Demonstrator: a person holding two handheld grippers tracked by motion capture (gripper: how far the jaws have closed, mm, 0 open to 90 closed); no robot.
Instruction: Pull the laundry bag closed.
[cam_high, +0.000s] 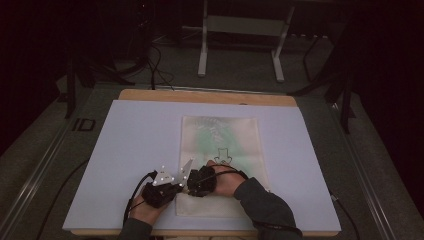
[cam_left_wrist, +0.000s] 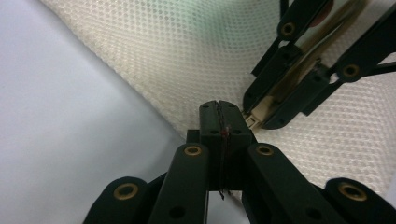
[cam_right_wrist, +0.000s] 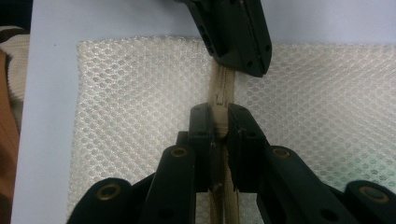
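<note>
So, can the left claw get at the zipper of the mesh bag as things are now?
Probably yes. The left claw is shut at the edge of the mesh bag, close beside the right claw, which is clamped on the zipper. Nothing lies between them.

Both forearms reach in from the near edge, hands side by side and almost touching; the left gripper has its jaws pressed together; the right gripper is pinched nearly closed; its sleeve angles inward.

high: overhead, forward-down | gripper views: close, share mesh bag
</note>
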